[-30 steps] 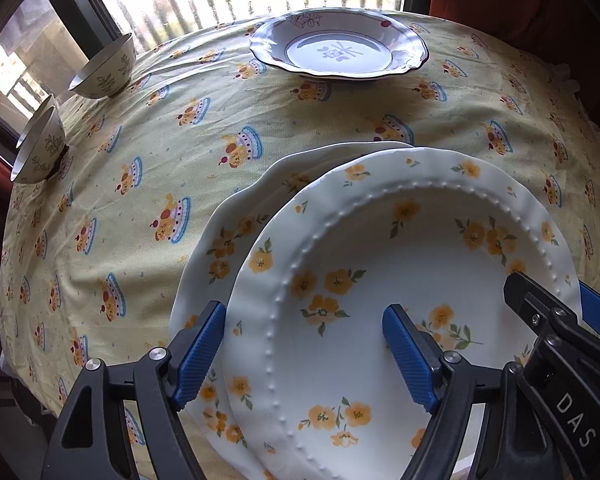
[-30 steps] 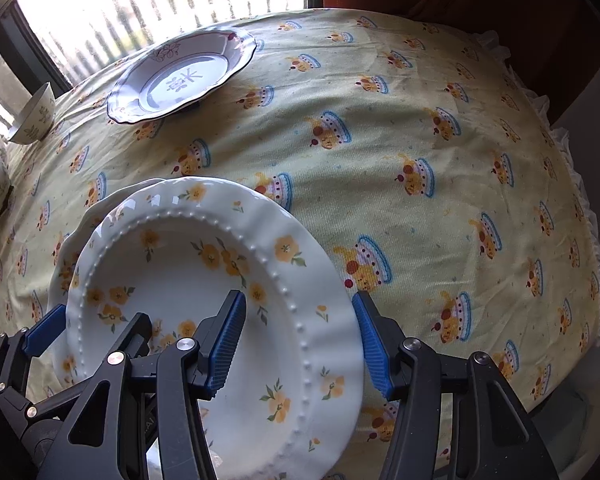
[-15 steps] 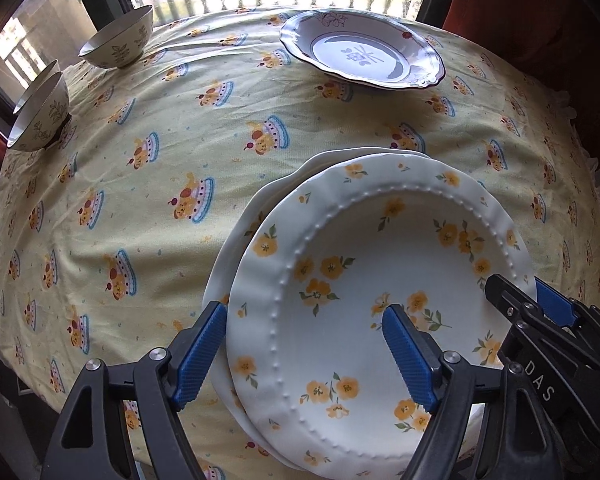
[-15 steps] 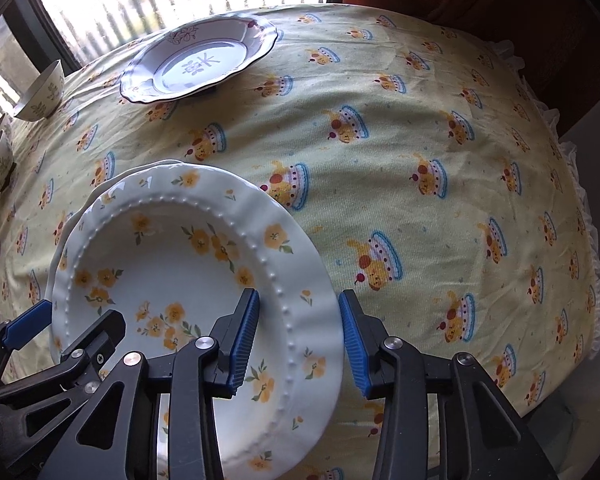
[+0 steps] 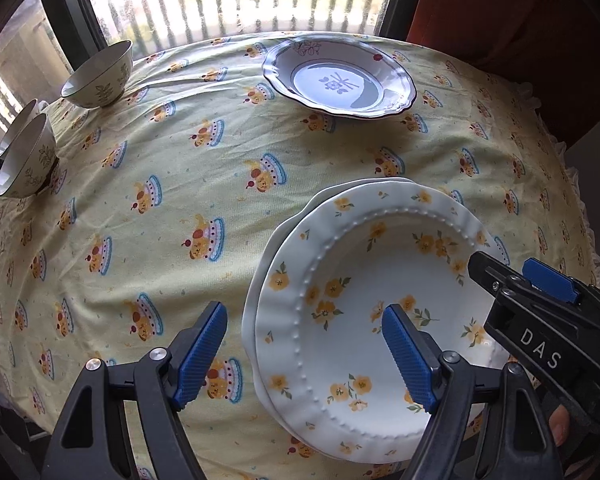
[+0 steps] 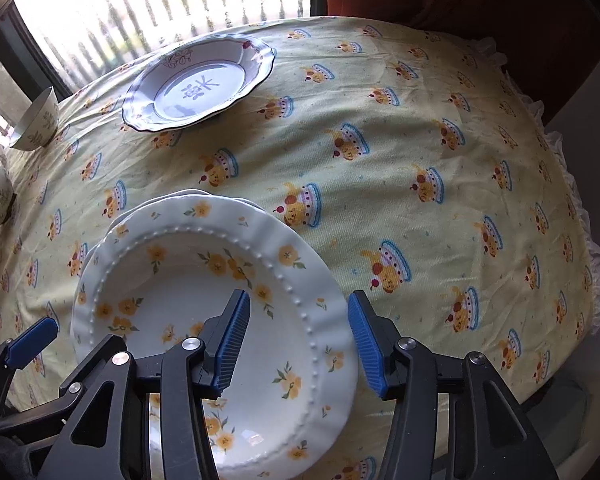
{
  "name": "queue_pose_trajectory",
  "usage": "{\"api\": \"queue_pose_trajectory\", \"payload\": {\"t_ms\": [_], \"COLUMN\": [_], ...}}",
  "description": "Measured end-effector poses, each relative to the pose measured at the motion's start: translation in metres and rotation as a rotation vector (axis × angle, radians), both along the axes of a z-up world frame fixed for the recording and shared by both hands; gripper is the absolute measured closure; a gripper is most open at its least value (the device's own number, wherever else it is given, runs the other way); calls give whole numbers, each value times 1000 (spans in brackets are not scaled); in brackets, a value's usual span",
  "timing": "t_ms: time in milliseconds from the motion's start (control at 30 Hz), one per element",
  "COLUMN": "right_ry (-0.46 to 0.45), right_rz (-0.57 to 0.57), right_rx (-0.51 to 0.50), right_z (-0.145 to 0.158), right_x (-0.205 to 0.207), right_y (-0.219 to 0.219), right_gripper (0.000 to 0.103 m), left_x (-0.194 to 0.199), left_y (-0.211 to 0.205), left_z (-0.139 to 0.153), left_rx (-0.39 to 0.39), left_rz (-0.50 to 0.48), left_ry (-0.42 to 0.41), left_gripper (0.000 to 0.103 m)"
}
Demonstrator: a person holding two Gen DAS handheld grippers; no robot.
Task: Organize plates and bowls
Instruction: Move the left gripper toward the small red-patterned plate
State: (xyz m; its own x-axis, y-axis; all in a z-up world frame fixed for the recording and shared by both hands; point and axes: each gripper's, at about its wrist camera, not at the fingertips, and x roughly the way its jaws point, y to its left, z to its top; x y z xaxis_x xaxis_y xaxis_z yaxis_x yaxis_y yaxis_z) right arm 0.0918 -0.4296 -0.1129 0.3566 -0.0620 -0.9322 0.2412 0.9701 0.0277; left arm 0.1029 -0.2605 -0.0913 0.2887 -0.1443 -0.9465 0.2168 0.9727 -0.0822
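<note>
a yellow-flowered plate (image 5: 380,320) is seen nested on a second white plate (image 5: 260,276) at the near edge of the desk (image 5: 220,160), so the stacking step appears finished. the left gripper (image 5: 304,354) is spread wide, with the stack's left rim lying between its blue pads. the right gripper (image 6: 298,340) is also spread, straddling the right rim without pinching. a blue-patterned plate (image 5: 340,80) lies at the far side and three bowls (image 5: 100,76) at the far left; gathering these is judged the next move.
</note>
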Motion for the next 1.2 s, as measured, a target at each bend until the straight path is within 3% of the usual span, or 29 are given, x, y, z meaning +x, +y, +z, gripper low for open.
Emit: {"api": "queue_pose_trajectory", "payload": {"t_ms": [67, 400, 633, 933, 1200], "right_ry": [-36, -167, -222, -227, -217], "right_rz": [-29, -113, -121, -53, -16], "right_rx": [8, -7, -31, -34, 27], "right_z": [12, 65, 89, 84, 54], "right_x": [-3, 11, 42, 102, 164], "right_y": [8, 59, 63, 34, 2], "right_gripper": [30, 29, 29, 29, 29], "left_x": [2, 36, 65, 113, 165], "left_y": [8, 43, 43, 9, -17], "left_z": [8, 54, 71, 58, 31], "left_rx": [-8, -54, -57, -23, 7], "left_rz": [-27, -117, -94, 16, 98], "left_ry": [-20, -145, -213, -245, -244], "left_gripper": [21, 21, 21, 21, 22]}}
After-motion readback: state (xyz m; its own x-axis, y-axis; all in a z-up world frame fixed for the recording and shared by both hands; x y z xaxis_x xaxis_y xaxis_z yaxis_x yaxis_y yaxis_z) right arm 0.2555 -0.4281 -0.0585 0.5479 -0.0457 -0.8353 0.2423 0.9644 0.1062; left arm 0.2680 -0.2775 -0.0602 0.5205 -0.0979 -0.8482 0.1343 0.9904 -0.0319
